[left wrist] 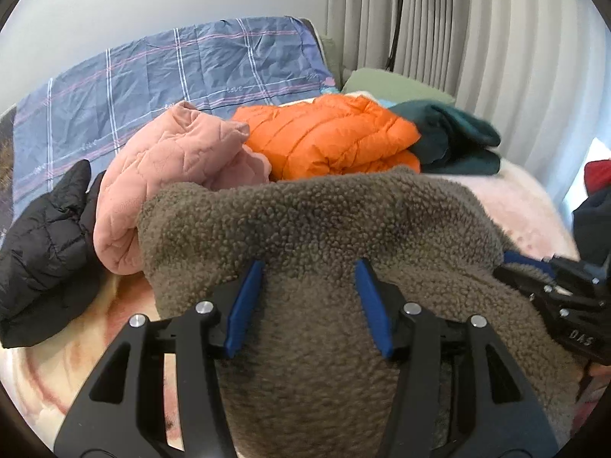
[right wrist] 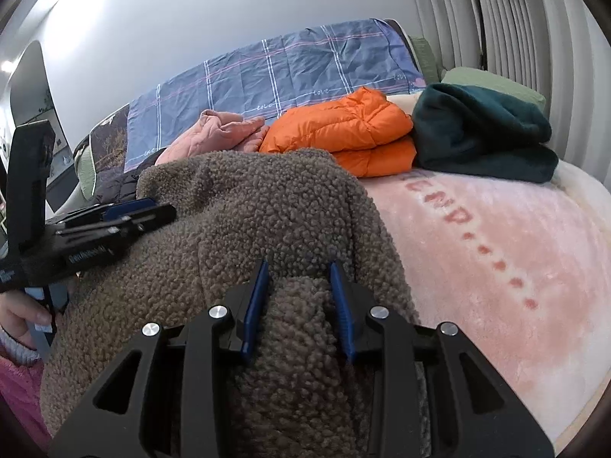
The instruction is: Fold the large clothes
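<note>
A brown fleece garment (left wrist: 313,221) lies bunched on the pink bed blanket (right wrist: 496,252). My left gripper (left wrist: 310,263) grips a thick fold of the fleece between its blue pads. My right gripper (right wrist: 297,263) is shut on another fold of the same fleece (right wrist: 267,198). The two grippers are side by side: the right one shows at the right edge of the left wrist view (left wrist: 565,290), the left one at the left of the right wrist view (right wrist: 126,210).
Behind the fleece lie a pink quilted jacket (left wrist: 179,160), a folded orange puffer jacket (left wrist: 328,137), a dark green garment (right wrist: 485,133) and a black puffer jacket (left wrist: 42,244). A blue plaid sheet (left wrist: 172,72) covers the headboard. Curtains (left wrist: 477,38) hang at the right.
</note>
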Demonstrator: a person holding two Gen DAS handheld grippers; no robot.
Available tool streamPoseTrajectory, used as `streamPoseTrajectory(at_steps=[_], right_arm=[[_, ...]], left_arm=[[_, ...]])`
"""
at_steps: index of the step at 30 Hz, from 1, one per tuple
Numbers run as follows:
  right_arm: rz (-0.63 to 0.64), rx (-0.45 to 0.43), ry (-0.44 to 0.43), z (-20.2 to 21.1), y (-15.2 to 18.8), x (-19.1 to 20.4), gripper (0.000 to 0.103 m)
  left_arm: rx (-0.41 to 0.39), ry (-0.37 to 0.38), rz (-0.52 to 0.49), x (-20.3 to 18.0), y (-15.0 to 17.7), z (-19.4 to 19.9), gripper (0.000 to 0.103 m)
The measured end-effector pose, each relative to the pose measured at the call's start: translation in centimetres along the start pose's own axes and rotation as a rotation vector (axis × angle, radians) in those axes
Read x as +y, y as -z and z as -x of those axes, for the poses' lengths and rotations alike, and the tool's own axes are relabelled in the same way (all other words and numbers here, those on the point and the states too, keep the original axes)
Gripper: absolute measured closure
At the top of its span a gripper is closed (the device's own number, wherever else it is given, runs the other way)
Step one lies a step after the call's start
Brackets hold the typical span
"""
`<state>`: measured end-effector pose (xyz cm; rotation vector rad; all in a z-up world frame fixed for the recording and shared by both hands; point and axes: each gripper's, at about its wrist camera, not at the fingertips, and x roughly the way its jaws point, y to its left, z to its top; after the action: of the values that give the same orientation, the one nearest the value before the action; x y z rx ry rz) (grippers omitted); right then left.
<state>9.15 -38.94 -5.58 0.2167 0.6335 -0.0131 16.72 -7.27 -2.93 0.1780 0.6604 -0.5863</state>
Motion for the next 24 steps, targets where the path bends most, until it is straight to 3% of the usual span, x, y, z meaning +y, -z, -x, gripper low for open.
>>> streamPoseTrajectory(at_steps=[2,6,8,11,13,18,24], right_arm=[[-0.025,-0.010,0.024,0.8,0.5,0.0,0.058],[-0.092,-0.007,-0.032,0.4,0.7,-1.3,0.055],[-0.100,0.004,-0.045,0.0,0.4,-1.4,0.055],[-0.092,0.000,-0.029,-0.1,0.3,-1.0,0.055],[-0.095,-0.003,-0.020,-0.3,0.3,-0.9,0.055],[-0.078,-0.011,-0.027,-0.1,0.5,-0.8,0.055],[-0.090,-0.016,-0.038,0.4,0.7,-1.2,0.054]], left_arm=[[-0.034,-0.041,0.021,1.0,-0.1,0.7,0.060],[-0.093,-0.055,0.210,5.8,-0.9,2.3,0.063],[-0.047,-0.037,0.242,7.6,-1.3,0.8,0.062],[0.057,-0.039,0.208,8.5,-0.3,-3.9,0.053],[0.061,-0.045,0.198,8.6,0.6,-5.1,0.051],[0.022,-0.084,0.217,8.2,1.7,-4.1,0.051],[0.019,-0.050,0.254,8.5,0.3,-1.1,0.054]])
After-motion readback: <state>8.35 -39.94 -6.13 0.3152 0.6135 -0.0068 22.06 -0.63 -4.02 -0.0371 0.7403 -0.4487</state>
